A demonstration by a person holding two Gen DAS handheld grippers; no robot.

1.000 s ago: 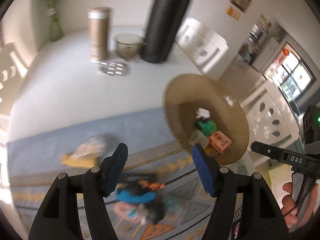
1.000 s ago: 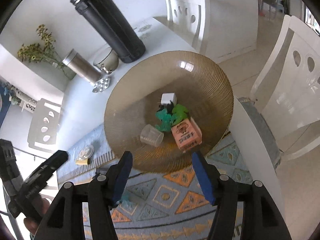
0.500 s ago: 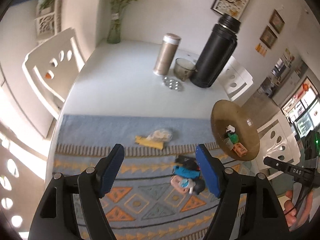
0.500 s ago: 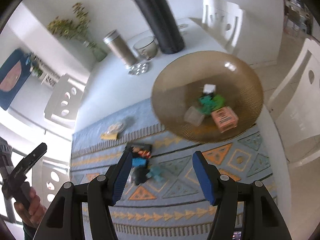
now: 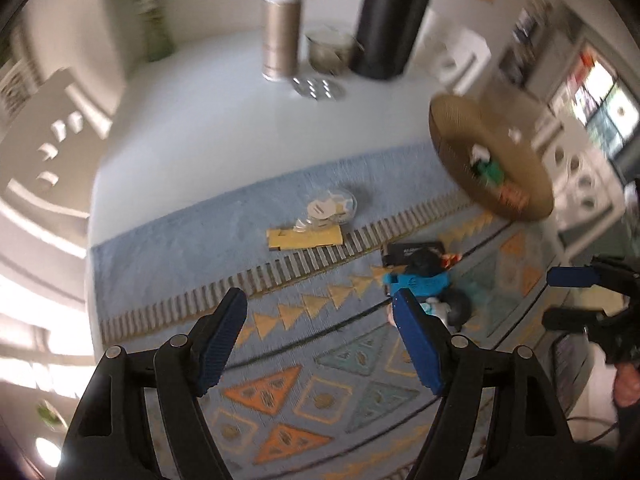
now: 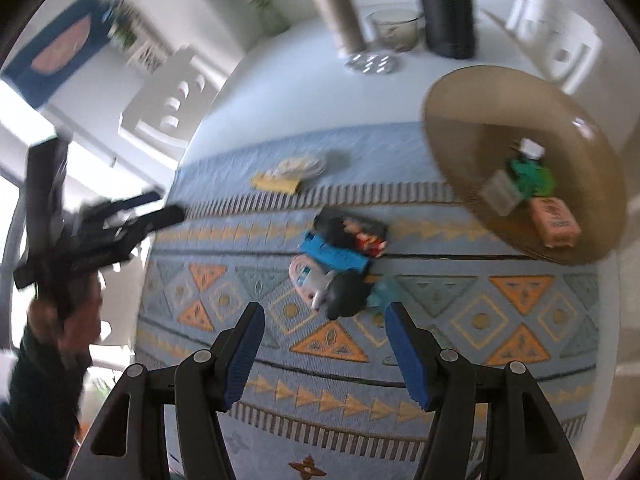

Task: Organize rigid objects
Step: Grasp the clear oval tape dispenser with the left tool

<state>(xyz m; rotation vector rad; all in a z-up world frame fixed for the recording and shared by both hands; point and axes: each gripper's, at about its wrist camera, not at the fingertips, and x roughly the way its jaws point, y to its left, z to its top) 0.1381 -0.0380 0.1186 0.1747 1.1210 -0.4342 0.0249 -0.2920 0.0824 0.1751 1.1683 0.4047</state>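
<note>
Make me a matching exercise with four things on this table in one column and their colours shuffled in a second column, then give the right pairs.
Things:
1. tall flask
2. ribbed plate
3. small carton on the plate
4. flat card on the runner

Colours:
A. yellow
B. black
C. pink-orange
D. brown

Pairs: 1-B, 2-D, 3-C, 4-A

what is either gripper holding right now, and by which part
Nothing is held. The left gripper has just been opening and is empty; the right gripper is open above the toy pile.
</note>
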